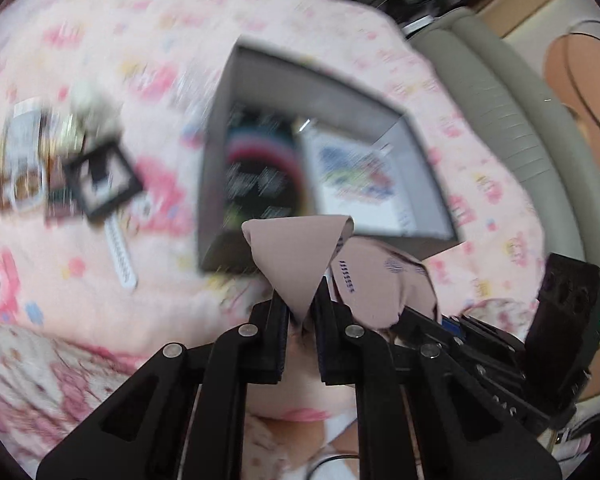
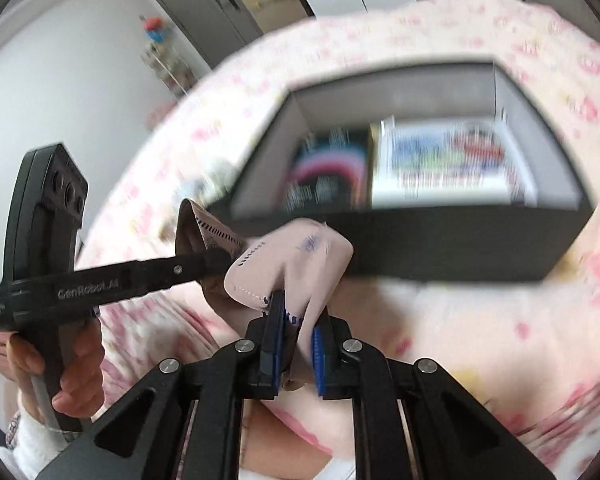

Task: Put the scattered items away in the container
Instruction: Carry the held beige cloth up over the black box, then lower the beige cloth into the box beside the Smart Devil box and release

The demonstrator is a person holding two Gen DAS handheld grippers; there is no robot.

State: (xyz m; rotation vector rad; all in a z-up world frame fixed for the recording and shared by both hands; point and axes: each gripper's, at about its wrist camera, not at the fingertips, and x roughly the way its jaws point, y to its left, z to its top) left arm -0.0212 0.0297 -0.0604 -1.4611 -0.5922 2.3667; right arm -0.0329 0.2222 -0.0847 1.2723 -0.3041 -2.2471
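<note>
Black jaws of the left gripper (image 1: 300,300) and the right gripper (image 2: 298,316) clamp opposite ends of one soft, dusty-pink fabric pouch (image 2: 288,264) with dark stitching, slung between them just short of the near wall of the dark, stiff-sided rectangular box (image 2: 440,240). Transfer appears under way — the next move calls for carrying the limp pouch over that wall and releasing together. Beyond the box's left side, a white perforated watch strap (image 1: 120,256) and small square frame (image 1: 104,180) wait on the pink printed blanket (image 1: 112,56).

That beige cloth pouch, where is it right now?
The pouch hangs between both grippers, left and right, just in front of the dark box's near wall, above the pink bedspread.
</note>
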